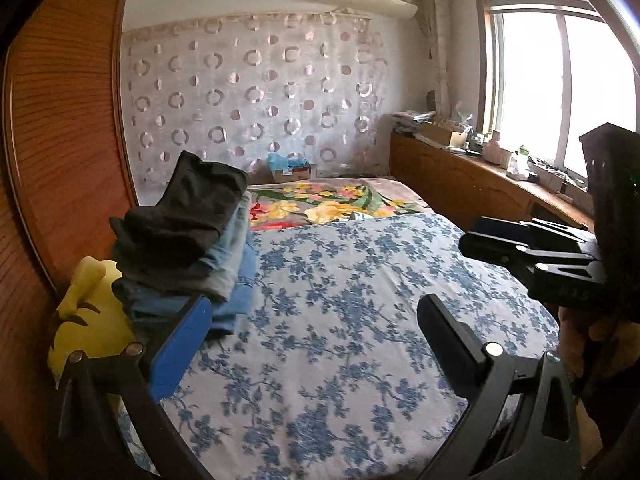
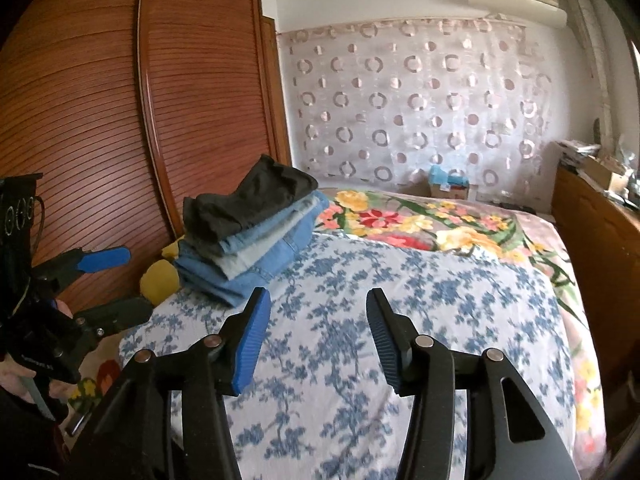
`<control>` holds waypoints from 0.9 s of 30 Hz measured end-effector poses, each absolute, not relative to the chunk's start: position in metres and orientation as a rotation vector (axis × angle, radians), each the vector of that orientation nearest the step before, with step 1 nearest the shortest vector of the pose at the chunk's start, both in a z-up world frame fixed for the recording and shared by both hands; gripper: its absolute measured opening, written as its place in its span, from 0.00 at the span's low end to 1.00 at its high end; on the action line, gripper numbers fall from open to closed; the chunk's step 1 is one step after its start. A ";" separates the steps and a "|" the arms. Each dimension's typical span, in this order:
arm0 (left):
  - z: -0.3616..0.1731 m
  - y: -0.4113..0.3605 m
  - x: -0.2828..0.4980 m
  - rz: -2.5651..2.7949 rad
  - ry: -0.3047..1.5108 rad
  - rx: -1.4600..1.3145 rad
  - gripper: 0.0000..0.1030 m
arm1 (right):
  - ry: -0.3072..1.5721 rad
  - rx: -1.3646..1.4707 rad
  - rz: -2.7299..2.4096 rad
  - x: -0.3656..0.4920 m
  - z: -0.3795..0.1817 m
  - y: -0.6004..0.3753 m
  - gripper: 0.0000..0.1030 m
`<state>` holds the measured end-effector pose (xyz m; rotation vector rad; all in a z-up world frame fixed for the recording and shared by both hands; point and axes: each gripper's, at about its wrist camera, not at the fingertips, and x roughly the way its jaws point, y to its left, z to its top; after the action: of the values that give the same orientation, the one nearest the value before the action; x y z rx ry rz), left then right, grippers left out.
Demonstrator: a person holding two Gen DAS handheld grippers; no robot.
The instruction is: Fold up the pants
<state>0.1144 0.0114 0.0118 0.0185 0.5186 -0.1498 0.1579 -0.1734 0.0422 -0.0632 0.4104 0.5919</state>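
A stack of folded pants (image 1: 188, 240) lies at the left edge of the bed, with a black pair on top of light and blue denim ones. The same stack of folded pants (image 2: 256, 232) shows ahead and to the left in the right wrist view. My left gripper (image 1: 316, 320) is open over the blue-flowered sheet (image 1: 340, 320), just right of the stack, with nothing between its fingers. My right gripper (image 2: 318, 312) is also open and empty above the sheet (image 2: 360, 360). Each view catches the other tool: the right gripper (image 1: 472, 240) and the left gripper (image 2: 120, 284).
A yellow plush toy (image 1: 88, 320) sits beside the stack against the wooden wardrobe (image 2: 120, 100). A bright flowered blanket (image 1: 328, 204) covers the far end of the bed. A cluttered wooden cabinet (image 1: 460, 184) runs under the window. A cardboard box (image 2: 448, 188) stands by the curtain.
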 end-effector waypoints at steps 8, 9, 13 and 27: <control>0.014 -0.003 0.098 -0.147 0.529 0.006 1.00 | 0.395 -0.046 0.528 0.120 0.046 -0.186 0.68; 0.014 -0.005 0.096 -0.144 0.533 0.002 1.00 | 0.396 -0.047 0.517 0.116 0.045 -0.186 0.72; 0.014 -0.012 0.090 -0.145 0.537 -0.006 1.00 | 0.403 -0.048 0.485 0.101 0.044 -0.188 0.77; 0.053 -0.020 0.058 -0.124 0.446 -0.008 1.00 | 0.312 0.033 0.379 0.044 0.072 -0.209 0.78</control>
<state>0.0577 -0.0200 0.0531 -0.0075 0.4459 -0.1244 0.0440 -0.2086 0.0718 0.0334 0.3121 0.3786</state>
